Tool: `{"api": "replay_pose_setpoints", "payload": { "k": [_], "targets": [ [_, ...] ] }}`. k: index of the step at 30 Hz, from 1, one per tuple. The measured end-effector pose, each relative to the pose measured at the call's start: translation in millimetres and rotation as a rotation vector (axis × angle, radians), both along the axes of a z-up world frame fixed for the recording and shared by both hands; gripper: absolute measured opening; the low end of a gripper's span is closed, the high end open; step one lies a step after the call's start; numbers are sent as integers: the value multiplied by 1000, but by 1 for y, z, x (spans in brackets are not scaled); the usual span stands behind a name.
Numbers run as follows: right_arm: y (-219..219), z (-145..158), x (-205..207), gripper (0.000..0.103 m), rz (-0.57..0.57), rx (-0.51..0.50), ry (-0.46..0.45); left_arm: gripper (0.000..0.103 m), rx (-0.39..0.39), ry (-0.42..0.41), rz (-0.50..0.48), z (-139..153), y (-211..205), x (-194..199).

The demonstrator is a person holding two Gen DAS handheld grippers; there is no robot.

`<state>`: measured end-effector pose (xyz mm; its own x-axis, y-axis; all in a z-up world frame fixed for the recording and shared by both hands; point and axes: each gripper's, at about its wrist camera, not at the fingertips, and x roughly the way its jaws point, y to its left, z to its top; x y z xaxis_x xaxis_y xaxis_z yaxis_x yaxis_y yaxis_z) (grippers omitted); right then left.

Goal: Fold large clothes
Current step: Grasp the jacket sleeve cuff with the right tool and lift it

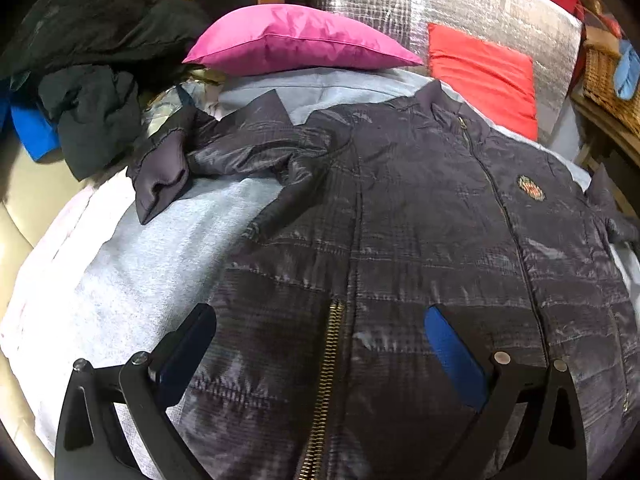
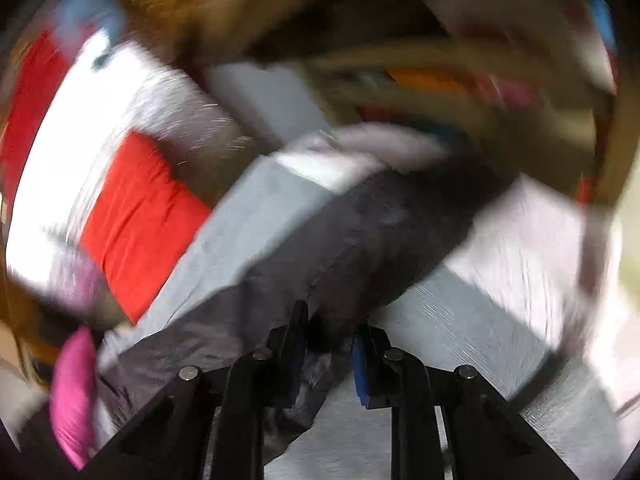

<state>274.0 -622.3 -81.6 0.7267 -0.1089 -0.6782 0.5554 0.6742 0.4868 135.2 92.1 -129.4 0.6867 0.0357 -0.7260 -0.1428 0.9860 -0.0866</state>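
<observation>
A dark navy quilted jacket lies front-up on a grey-blue blanket, with its left sleeve crumpled out to the side. My left gripper is open just above the jacket's lower front, and a brass pocket zipper runs between its fingers. The right wrist view is badly blurred. In it my right gripper has its jaws close together, pinching dark fabric of the jacket's other sleeve, which stretches away over the blanket.
A pink pillow and a red pillow lean at the bed's head against a silver quilted panel. Dark clothes are heaped at the far left. A wicker basket stands to the right.
</observation>
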Motion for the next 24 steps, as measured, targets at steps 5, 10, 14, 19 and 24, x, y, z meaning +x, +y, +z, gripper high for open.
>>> {"api": "replay_pose_setpoints", "payload": {
  "k": [5, 10, 14, 19, 24],
  "targets": [
    [102, 102, 16, 13, 171, -296, -142, 103, -26, -25, 9, 4, 9, -6],
    [249, 170, 15, 13, 479, -442, -304, 103, -52, -37, 20, 5, 18, -11],
    [275, 143, 15, 40, 562, -151, -341, 103, -68, -39, 13, 4, 20, -11],
    [179, 45, -1, 103, 311, 287, -286, 103, -47, -43, 1, 3, 19, -14],
    [58, -8, -32, 103, 50, 490, -299, 103, -38, -33, -1, -4, 15, -9]
  ]
}}
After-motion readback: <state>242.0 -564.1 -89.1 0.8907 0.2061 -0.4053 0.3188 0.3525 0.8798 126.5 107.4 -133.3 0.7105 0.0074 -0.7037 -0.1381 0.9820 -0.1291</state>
